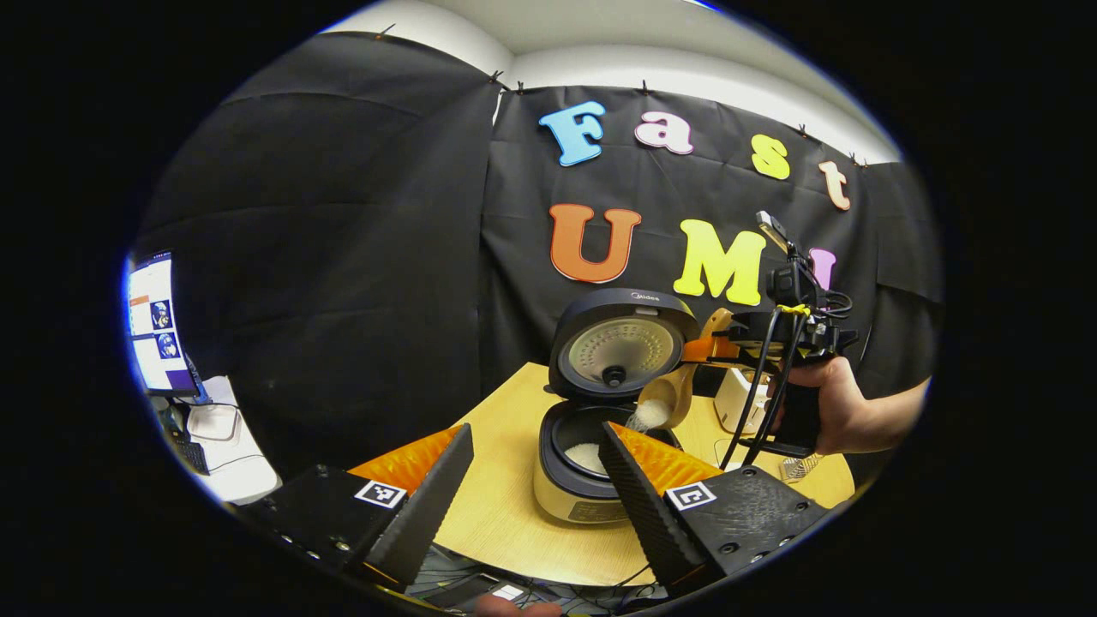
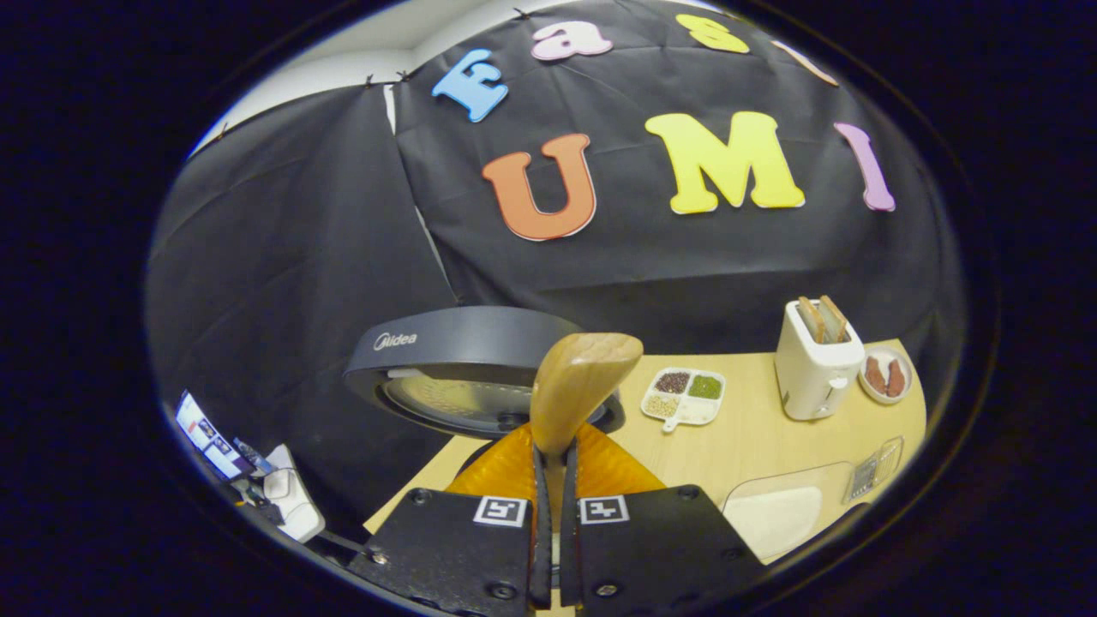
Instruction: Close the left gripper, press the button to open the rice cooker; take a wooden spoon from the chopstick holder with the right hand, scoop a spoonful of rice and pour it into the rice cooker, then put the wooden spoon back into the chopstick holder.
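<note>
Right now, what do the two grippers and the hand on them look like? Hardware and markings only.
Left gripper: two wedge-shaped fingers with ribbed inner faces on black plates, each plate bearing a square black-and-white tag.

Right gripper: the same black plates with screws and paired square tags. In the left gripper view it has a black pistol-style handle, looping black cables with a yellow tie, and a small device on top. The hand holding it is bare, no sleeve visible.

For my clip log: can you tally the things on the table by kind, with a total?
Rice cooker: 1
Wooden spoon, held over the cooker: 1
Toaster: 1
Divided dish of grains: 1
Small plate of food: 1
Clear rice container: 1
Metal chopstick holder: 1
Total: 7
</note>
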